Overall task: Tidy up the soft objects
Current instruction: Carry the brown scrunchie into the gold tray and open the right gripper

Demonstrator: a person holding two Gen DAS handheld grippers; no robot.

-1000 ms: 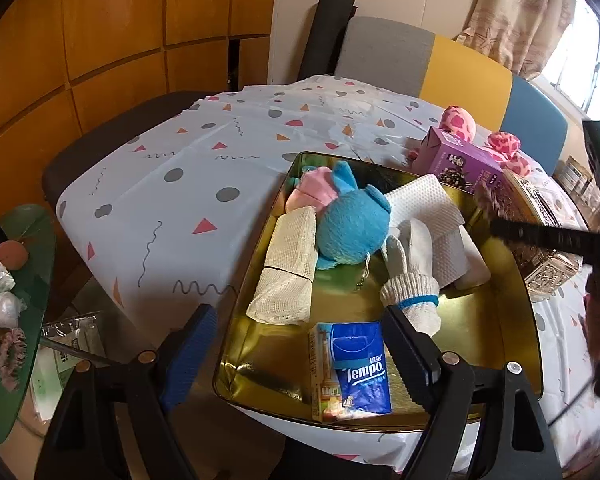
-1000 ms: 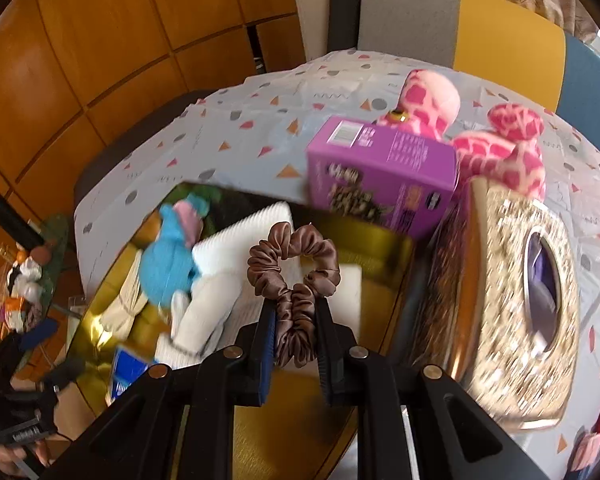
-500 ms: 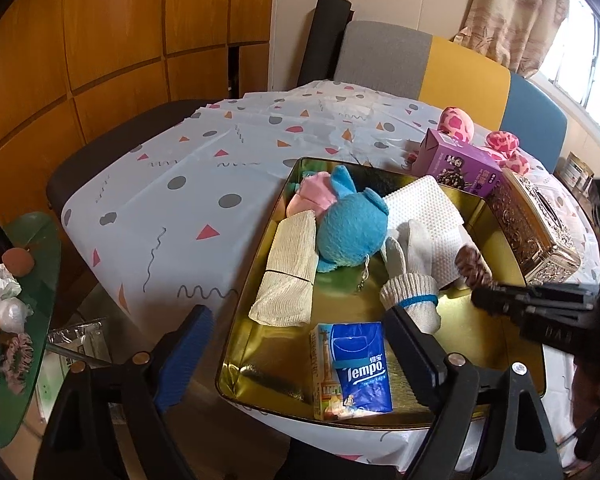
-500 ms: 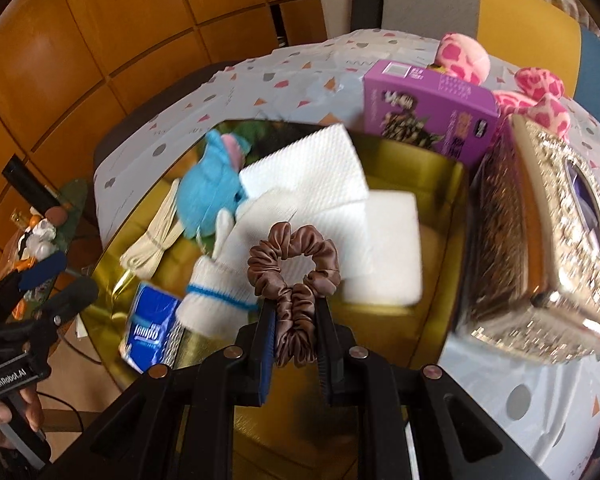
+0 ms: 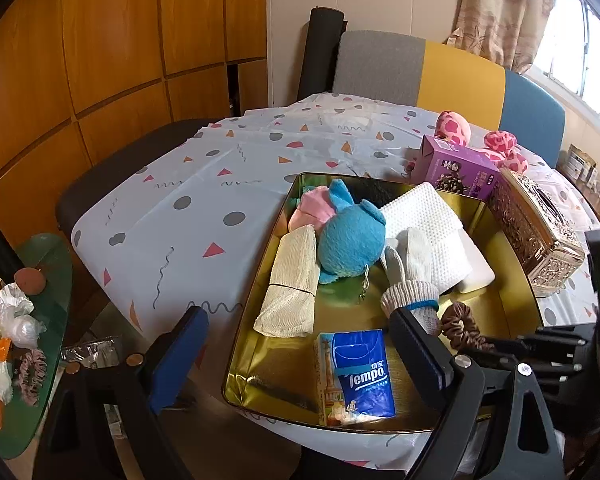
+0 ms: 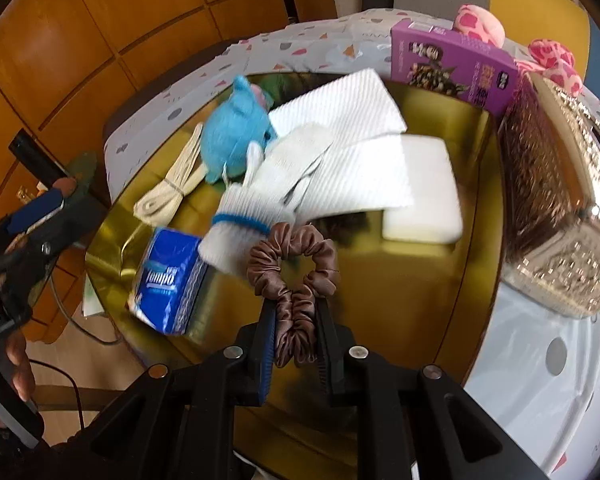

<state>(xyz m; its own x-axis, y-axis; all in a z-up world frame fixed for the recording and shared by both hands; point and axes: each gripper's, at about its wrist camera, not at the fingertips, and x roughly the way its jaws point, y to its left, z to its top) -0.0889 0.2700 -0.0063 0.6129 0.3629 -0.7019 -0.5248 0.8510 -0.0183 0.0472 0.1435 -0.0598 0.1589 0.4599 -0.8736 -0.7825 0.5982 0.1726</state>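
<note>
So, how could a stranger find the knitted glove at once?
Look in the shiny gold rectangular tray on the patterned tablecloth. The white knitted glove lies near its middle, between the fluffy blue plush toy and the white textured towel. Only it has a blue-banded ribbed cuff.

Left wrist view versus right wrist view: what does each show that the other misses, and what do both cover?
Only the left wrist view shows the green side table with clutter and the curtained window. Only the right wrist view shows the right gripper pinching the brown scrunchie. Both show the gold tray, blue plush, white glove and tissue pack.
</note>
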